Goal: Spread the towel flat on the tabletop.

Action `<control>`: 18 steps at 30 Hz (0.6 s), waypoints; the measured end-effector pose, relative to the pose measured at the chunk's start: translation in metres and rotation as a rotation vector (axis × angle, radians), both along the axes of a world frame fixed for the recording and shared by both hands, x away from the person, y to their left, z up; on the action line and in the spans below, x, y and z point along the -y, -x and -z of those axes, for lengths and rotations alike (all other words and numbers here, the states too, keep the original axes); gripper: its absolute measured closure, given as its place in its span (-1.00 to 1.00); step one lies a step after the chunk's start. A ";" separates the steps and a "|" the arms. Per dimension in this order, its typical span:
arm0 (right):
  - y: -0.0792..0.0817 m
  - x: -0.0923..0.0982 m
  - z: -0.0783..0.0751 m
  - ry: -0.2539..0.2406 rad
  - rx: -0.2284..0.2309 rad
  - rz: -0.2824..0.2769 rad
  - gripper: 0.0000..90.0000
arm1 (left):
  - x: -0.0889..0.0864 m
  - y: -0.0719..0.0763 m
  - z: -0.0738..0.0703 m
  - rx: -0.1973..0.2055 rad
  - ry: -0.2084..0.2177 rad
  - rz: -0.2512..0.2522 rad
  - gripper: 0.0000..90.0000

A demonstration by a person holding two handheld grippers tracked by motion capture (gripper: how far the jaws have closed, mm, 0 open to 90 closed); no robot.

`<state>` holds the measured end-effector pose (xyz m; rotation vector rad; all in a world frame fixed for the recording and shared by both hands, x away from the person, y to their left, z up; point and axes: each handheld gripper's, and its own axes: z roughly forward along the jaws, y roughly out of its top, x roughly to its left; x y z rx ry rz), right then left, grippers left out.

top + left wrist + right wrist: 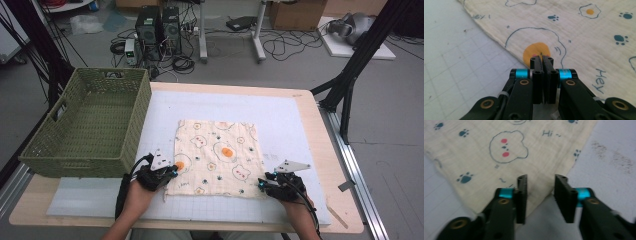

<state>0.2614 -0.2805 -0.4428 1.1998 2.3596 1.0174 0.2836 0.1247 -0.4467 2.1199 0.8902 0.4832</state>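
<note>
Left gripper, jaws closed, pinches the cloth at its near-left corner; right gripper, jaws apart, straddles the near-right corner. Cloth lies flat on the mat, unfolded; basket empty. Work seems barely begun.

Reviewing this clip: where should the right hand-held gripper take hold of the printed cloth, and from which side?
Probably the near right corner of the cloth, coming in low from the person's side. The cloth lies flat on the mat, so only its edge gives a lip, and the open right hand-held gripper already straddles that corner.
</note>
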 end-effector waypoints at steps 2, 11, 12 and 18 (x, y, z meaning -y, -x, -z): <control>0.002 0.000 0.000 -0.003 -0.003 -0.019 0.64 | -0.006 0.002 -0.001 -0.009 0.002 -0.012 0.94; 0.018 -0.001 -0.007 0.033 -0.016 -0.052 0.72 | -0.024 0.006 -0.003 -0.018 0.060 -0.031 0.72; 0.018 0.001 -0.008 0.027 -0.007 -0.040 0.59 | -0.026 0.005 -0.003 -0.016 0.083 -0.052 0.48; 0.018 0.012 -0.019 -0.041 0.129 0.055 -0.20 | -0.028 -0.003 -0.009 0.031 0.272 -0.063 -0.12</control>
